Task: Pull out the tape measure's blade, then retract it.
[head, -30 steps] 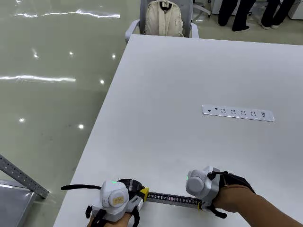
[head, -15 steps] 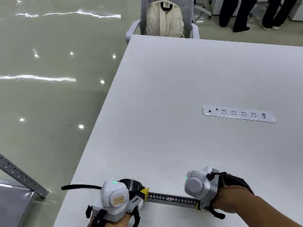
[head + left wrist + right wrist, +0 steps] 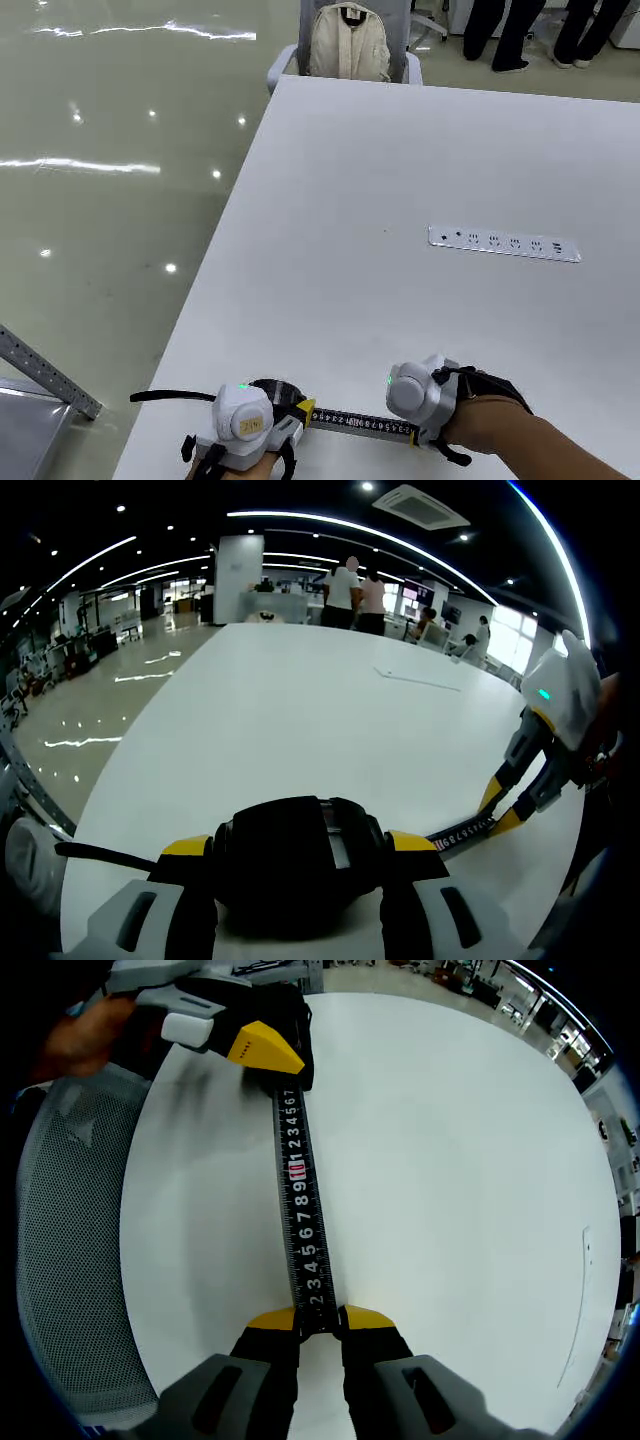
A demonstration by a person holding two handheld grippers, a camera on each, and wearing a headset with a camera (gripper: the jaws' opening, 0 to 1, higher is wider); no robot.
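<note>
Now, head view: the tape measure's case sits at the lower left of the frame, near the table edge, held in the left gripper. The blade runs rightward to the right gripper.
Left gripper view: jaws clamped on either side of the black case at bottom centre.
Right gripper view: jaws pinch the blade's free end at bottom centre, and the case is at upper left.
Handling: the blade is probably thin, springy steel that kinks easily and snaps back, so grip it at the tip. The case looks hard and smooth, so hold it across its flat sides.
</note>
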